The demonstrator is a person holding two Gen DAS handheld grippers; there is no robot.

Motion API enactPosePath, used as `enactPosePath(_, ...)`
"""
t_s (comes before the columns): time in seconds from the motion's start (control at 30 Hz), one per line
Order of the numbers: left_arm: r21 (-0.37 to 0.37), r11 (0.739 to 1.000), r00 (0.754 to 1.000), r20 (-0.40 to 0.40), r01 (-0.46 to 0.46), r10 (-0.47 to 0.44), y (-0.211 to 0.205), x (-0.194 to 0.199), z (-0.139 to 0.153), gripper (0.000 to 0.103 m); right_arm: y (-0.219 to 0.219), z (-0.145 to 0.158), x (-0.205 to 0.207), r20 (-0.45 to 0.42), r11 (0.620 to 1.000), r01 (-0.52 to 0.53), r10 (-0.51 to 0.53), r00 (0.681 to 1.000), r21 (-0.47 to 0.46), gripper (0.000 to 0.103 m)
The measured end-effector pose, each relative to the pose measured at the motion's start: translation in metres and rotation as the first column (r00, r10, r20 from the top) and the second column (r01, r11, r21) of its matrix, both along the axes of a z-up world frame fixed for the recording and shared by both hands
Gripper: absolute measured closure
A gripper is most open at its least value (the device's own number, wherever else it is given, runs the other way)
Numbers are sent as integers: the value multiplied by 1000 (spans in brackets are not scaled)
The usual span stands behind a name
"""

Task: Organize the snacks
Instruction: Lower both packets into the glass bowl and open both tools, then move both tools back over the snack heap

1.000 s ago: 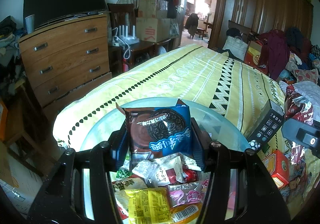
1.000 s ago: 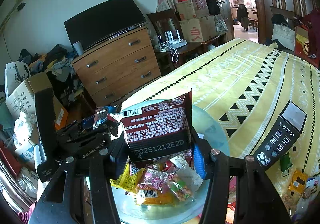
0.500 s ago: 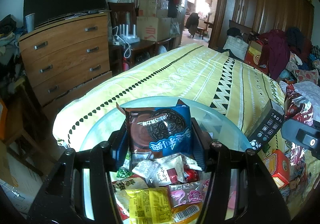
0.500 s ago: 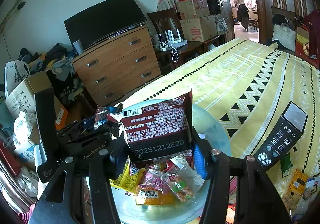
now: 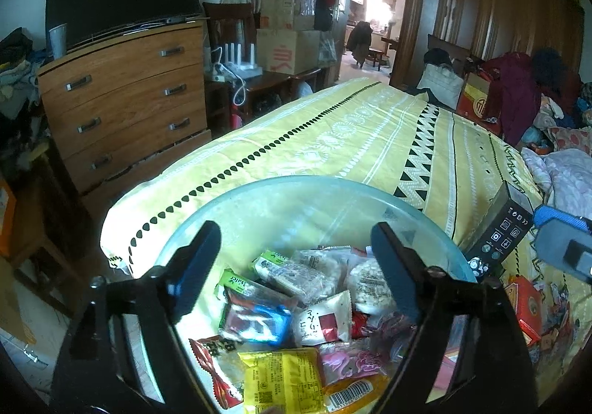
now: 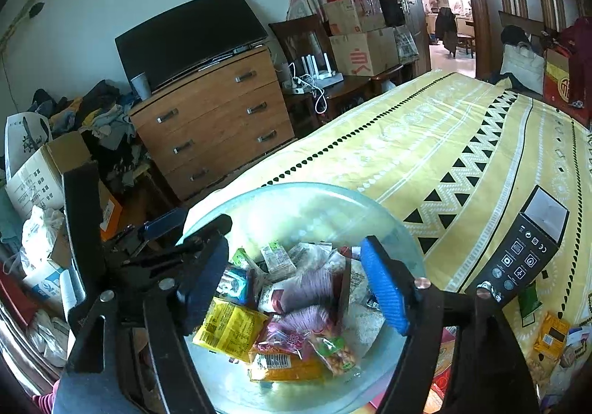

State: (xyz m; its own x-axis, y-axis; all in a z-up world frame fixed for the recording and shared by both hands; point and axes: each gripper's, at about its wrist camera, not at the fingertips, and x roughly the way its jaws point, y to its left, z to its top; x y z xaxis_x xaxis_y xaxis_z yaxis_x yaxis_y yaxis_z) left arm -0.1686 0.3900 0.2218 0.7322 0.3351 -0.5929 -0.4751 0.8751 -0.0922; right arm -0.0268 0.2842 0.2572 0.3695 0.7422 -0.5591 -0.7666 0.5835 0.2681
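A clear glass bowl (image 5: 296,188) sits on the yellow patterned bedspread and holds several snack packets. My left gripper (image 5: 296,262) is open and empty above the pile. The blue cookie packet (image 5: 255,321) lies in the bowl just below it. My right gripper (image 6: 296,279) is open and empty over the same bowl (image 6: 314,192). The dark red packet (image 6: 307,292) lies blurred on the pile between its fingers. The left gripper's body (image 6: 122,255) shows at the left of the right wrist view.
A black remote-like box (image 6: 518,262) lies on the bed right of the bowl. Loose snack packets (image 6: 551,336) lie at the bed's near right. A wooden dresser (image 5: 122,99) with a TV stands left. Piled clothes and boxes (image 5: 518,99) fill the right side.
Both grippers have opened. The blue cookie packet and the dark red packet have dropped from the fingers into the bowl.
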Motion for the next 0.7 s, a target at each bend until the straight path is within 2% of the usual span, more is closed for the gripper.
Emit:
enactPosePath(0.1,4,1000,1000,-5,-10,10,-2,-3,-1,0,-6,3,-3,7,1000,-2,2,1000,11,25)
enactPosePath(0.27,18,999,999,-15,-31,31,-3,-6,2,0,-27,25,-26,95,998,-1,-6,995,70,25)
enactPosePath(0.4,28,999,999,-23,-29,30,-2,-3,6,0,-60,47,-56,207,991,33,-60,976,134,15)
enactPosePath(0.5,42,999,1000,-19,-20,21,-9,-5,11,0,-91,61,-84,319,981,70,-126,939,179,10)
enactPosePath(0.57,58,998,1000,-11,-7,8,-19,-7,17,0,-116,67,-106,396,970,91,-177,901,225,7)
enactPosePath(0.6,64,998,1000,-9,0,0,-23,-7,19,0,-128,68,-116,427,962,105,-208,880,252,0)
enactPosePath(0.7,87,996,1000,10,26,-27,-42,-10,29,0,-159,62,-141,492,939,151,-294,820,309,0)
